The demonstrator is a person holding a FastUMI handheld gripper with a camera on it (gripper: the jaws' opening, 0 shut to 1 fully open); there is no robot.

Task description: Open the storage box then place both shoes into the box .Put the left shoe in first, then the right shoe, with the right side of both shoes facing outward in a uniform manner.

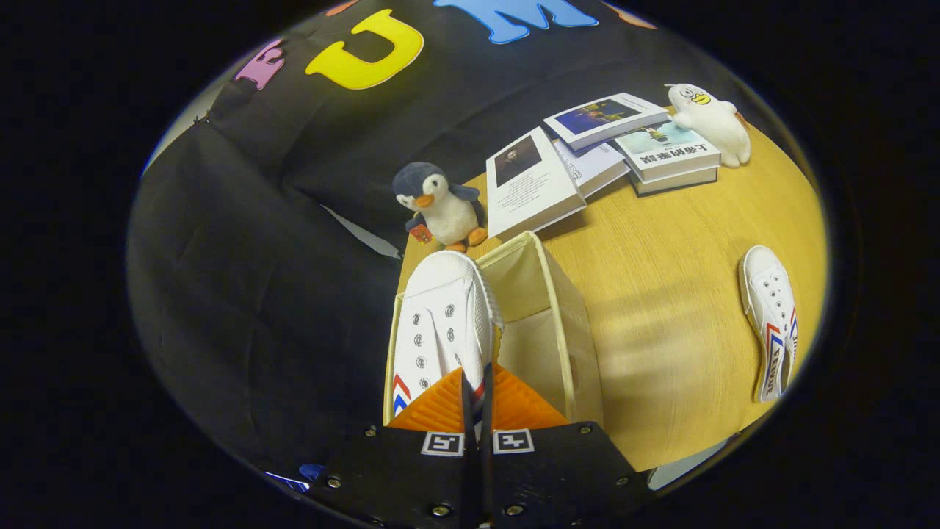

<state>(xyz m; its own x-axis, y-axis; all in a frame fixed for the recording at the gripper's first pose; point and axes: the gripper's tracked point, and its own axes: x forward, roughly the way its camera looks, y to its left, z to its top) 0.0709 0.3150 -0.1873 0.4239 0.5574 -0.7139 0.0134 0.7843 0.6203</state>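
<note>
Gripper [476, 400]: ribbed fingers clenched on white canvas shoe [440, 323], rubber toe up, held over open cream fabric storage box [558, 323] at lower centre. Second matching shoe [771, 323] lay flat on wood-grain table [661, 294], right of frame. Plush penguin [440, 206] and books [587, 154] stood beyond the box.

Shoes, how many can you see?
2. One shoe is pinched in the gripper over the open storage box. The other shoe lies on the table, beyond the box.
</note>
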